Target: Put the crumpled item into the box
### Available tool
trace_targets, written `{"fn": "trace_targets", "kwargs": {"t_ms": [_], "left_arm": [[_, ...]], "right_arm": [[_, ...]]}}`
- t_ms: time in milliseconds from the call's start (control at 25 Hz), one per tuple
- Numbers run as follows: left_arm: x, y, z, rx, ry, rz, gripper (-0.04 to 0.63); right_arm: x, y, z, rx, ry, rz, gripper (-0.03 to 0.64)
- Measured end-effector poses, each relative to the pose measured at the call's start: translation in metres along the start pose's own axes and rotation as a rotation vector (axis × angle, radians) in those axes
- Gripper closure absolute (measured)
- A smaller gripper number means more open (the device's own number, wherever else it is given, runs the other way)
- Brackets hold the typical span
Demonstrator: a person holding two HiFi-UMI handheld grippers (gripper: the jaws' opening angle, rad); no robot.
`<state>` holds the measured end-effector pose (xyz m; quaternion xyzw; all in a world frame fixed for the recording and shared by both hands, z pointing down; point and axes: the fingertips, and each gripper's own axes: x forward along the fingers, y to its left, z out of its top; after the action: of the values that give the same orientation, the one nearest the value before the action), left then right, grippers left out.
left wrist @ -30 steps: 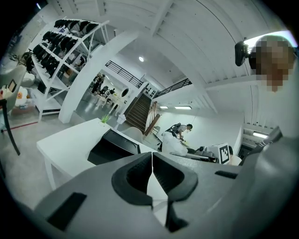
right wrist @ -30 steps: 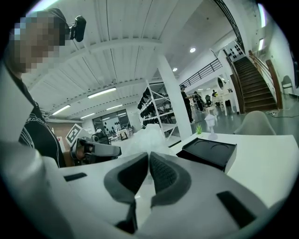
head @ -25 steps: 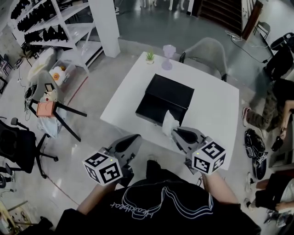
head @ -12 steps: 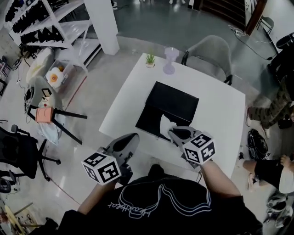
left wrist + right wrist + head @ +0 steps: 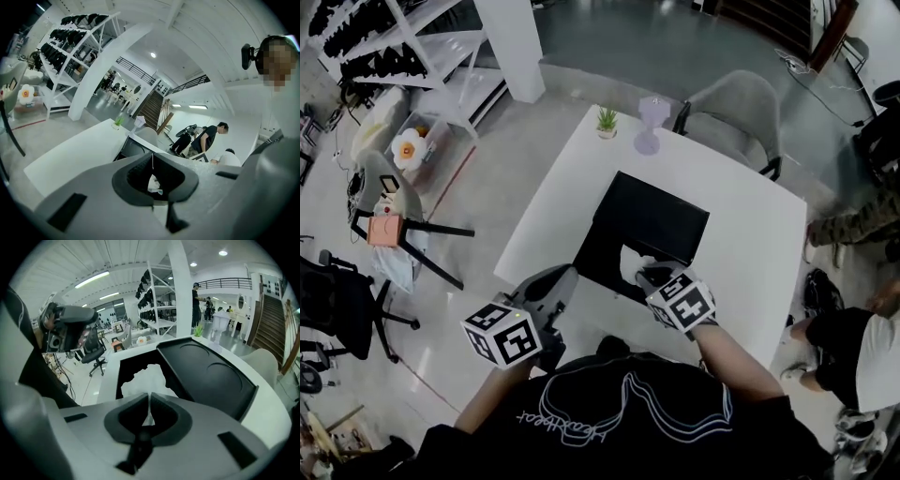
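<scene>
Right gripper point(image 5: 647, 275), clamped on paper point(image 5: 143, 380) above box point(image 5: 598, 251); early release could drop it on the box's near rim.

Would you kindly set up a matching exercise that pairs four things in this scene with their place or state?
Things:
1. crumpled white paper
2. black box
3. potted plant
4. left gripper

Place or state:
A. at the far edge of the white table
B. pinched in the right gripper
C. lid open, mid-table
D. shut, holding nothing

Pairs: 1-B, 2-C, 3-A, 4-D
</scene>
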<state>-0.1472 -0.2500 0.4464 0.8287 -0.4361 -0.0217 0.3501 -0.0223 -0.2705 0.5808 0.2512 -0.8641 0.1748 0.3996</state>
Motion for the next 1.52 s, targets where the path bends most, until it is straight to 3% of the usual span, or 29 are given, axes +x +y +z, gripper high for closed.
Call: {"fn": "trace_targets", "kwargs": {"t_ms": [440,760,960,1200,1400,1520], "left_arm": [[0.018,0.01,0.009,0.007,0.031,-0.054,0.588],[0.008,0.019,0.009,0.021,0.115,-0.113,0.588],[-0.003,0.023,0.009,0.029,0.136,-0.152,0.588],[-0.01,0.007,0.014,0.061,0.151,-0.24,0.588],[-0.019,-0.015,0.021,0.104,0.153,-0.328,0.588],[-0.026,-0.026,0.023,0.126,0.149,-0.37,0.588]], "right_arm": [[0.019,0.001,-0.015,-0.081,0.198,-0.024,0.588],[0.016,0.009,-0.016,-0.008,0.213,-0.023,0.454],[-0.001,0.006,-0.005,0.06,0.105,-0.099,0.442],[-0.049,0.022,0.036,0.222,-0.225,-0.115,0.508],[-0.095,0.042,0.061,0.247,-0.434,-0.206,0.613],[-0.117,0.058,0.07,0.238,-0.517,-0.26,0.614]]}}
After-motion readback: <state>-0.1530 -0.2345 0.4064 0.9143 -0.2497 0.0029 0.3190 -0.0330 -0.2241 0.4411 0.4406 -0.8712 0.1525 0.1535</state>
